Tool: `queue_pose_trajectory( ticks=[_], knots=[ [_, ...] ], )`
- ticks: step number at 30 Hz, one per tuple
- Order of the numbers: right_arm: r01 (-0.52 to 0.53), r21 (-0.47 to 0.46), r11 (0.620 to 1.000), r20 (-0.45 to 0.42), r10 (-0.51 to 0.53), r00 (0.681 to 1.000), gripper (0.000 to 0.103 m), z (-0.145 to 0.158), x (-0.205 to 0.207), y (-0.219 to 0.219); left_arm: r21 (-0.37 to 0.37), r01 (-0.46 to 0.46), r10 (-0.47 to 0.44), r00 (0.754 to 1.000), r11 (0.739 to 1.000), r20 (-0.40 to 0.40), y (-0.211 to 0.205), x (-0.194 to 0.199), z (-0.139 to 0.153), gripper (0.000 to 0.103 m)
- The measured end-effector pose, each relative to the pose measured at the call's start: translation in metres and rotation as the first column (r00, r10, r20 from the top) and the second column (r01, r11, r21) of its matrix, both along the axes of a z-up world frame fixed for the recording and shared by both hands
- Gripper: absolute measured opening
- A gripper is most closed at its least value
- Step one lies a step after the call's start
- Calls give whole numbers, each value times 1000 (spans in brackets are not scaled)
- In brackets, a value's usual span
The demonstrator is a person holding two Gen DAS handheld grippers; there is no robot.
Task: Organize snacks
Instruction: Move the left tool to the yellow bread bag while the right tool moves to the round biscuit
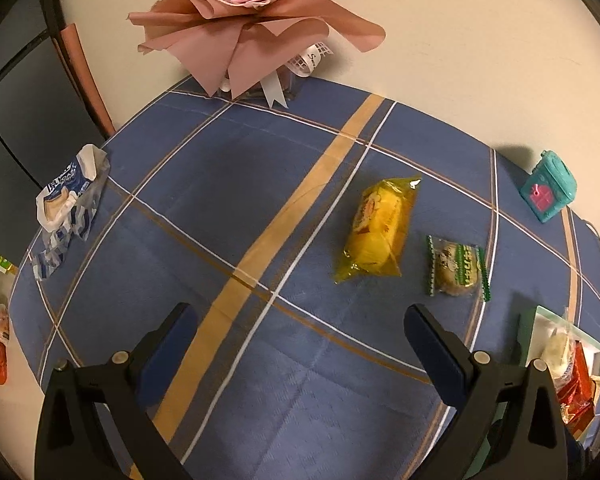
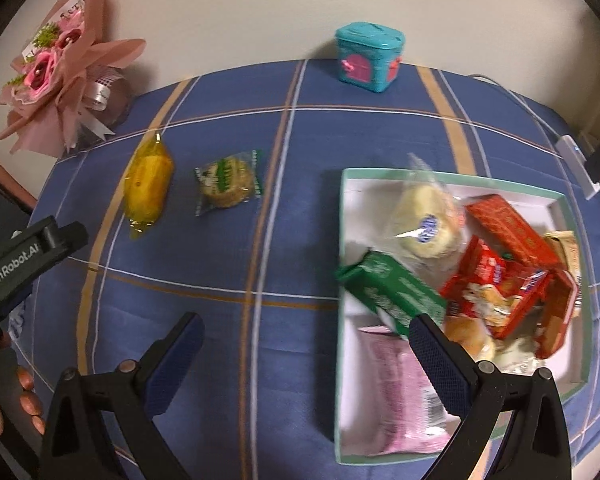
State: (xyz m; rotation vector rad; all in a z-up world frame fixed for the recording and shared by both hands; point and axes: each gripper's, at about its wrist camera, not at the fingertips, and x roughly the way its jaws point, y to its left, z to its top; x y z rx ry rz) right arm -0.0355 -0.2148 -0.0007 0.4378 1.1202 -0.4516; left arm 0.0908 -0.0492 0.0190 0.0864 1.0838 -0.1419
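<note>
Jaws wide — both grippers [image 1: 296, 320] [image 2: 306, 330] empty, above tablecloth [image 1: 228, 168].

The middle of the tabletop [image 1: 228, 184] lay bare — a broad stretch of blue checked cloth between the torn blue-and-white wrapper [image 1: 66, 208] at its left edge and the yellow snack packet [image 1: 378, 228]. Just beside that packet sat the green-wrapped biscuit [image 1: 458, 266], a narrow gap between them. Along the far edge, the bouquet [image 1: 244, 20] blocked the left corner and the teal box [image 2: 370, 58] stood well apart from it, with open cloth between. The snack box [image 2: 344, 216] filled the right side — crowded, its near-left corner holding a flat pink packet [image 2: 400, 392].
</note>
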Motion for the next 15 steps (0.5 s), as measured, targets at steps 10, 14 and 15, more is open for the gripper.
queue_pose_trajectory(
  ticks=[10, 14, 15],
  knots=[
    [15, 9, 1000, 54, -16, 998, 103, -2, 19, 3, -78, -1, 2, 1000, 997, 13, 1, 19, 0, 103],
    [16, 27, 1000, 83, -18, 996, 103, 0, 29, 1, -121, -5, 8, 1000, 993, 25, 3, 31, 1, 103],
    [14, 28, 1000, 92, -17, 996, 103, 1, 32, 0, -134, -7, 11, 999, 991, 32, 3, 34, 1, 103]
  ],
)
